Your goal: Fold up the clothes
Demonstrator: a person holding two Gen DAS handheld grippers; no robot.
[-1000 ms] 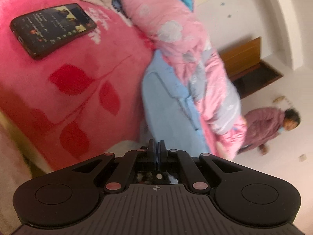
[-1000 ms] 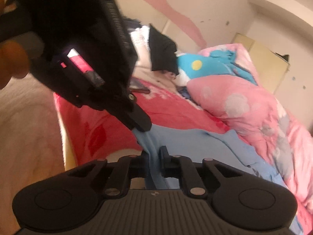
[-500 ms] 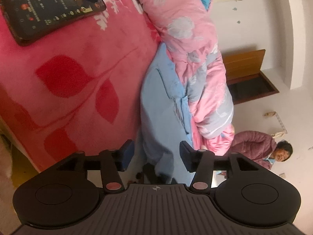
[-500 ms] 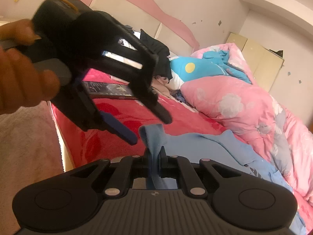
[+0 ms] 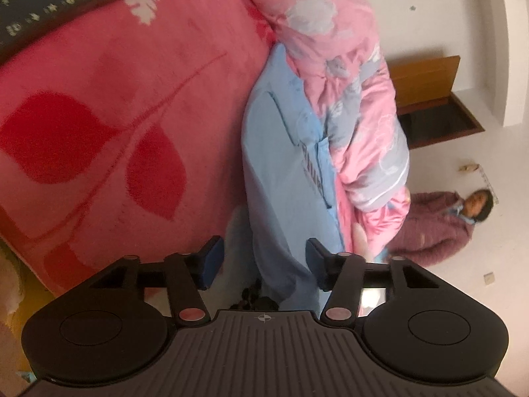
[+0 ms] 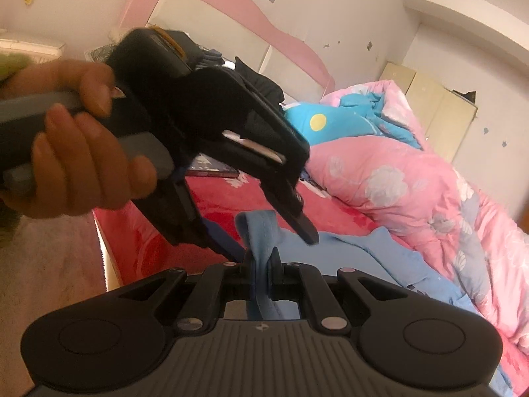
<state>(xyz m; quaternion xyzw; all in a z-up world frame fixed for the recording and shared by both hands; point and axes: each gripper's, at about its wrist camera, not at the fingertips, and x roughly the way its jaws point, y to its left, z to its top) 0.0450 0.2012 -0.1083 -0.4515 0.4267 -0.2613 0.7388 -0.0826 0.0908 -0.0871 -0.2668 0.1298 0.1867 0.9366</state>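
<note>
One light blue garment [image 5: 281, 172] lies stretched along the bed, between the red blanket [image 5: 132, 106] with its leaf print and one bunched pink floral quilt [image 5: 350, 76], its far edge tucked against the quilt. There are two tongs. The left tongs [image 5: 264, 259] are spread wide, with a hanging end of the garment passing through the gap between the two fingers; neither finger presses on it. The right tongs [image 6: 261, 266] are clenched on a narrow folded edge of the same garment [image 6: 259, 231], which rises as a small loop above the fingertips.

In the right wrist view the left tongs [image 6: 274, 235] reach in from the left, gripped by one hand [image 6: 76, 152], their spread fingers flanking the raised loop and blocking much of the blanket behind. One dark phone [image 5: 62, 3] lies screen-up on the blanket at the far corner of the left view. One turquoise pillow [image 6: 330, 125] with a yellow dot sits by the pink headboard [image 6: 231, 20], next to a heap of dark clothing [image 6: 261, 79]. One person in a purple jacket [image 5: 443, 221] stands on the floor beyond the quilt, near a wooden cabinet [image 5: 426, 76].
</note>
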